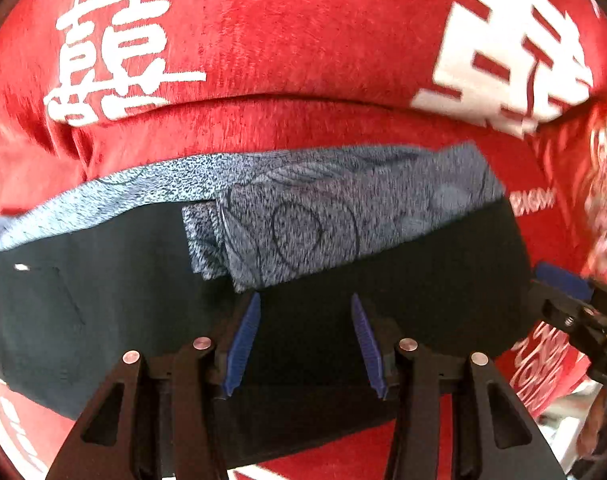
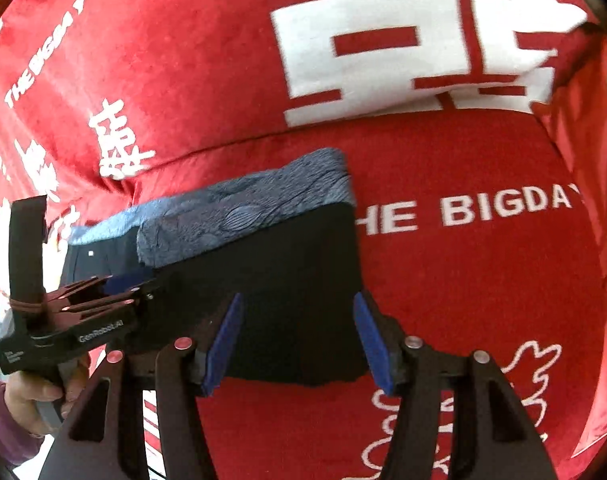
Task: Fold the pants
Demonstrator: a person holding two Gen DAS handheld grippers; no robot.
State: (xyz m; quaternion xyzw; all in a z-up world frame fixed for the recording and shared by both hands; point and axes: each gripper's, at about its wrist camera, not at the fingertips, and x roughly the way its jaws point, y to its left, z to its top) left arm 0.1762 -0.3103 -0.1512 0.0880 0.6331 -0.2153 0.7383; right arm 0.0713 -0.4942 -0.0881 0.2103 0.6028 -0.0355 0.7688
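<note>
**Pants down on sofa, both tools free**

Pants (image 1: 383, 280), dark with a blue-grey patterned band along the far edge, lie partly folded on the red sofa (image 1: 303, 128), directly ahead of both tools. Seat cushion under them, backrest beyond.

Left tool (image 1: 305, 344): jaws wide, nothing between them; blue pads sit over the near dark cloth, tips just short of the patterned flap. Contact with the cloth cannot be told.

Right tool (image 2: 299, 344): jaws wide, empty, straddling the near right corner of the pants (image 2: 279, 280). Left tool (image 2: 143, 292) shows off to its left, over the same garment.

Risks, as judged:
- Patterned band lies doubled and uneven ahead of the left tool; a pinch there may catch one layer only and pull the fold apart.
- Soft plush seat: a low grab could take cover fabric along with the pants.
- Tools work close together; uneven lifting would skew the edges.
</note>
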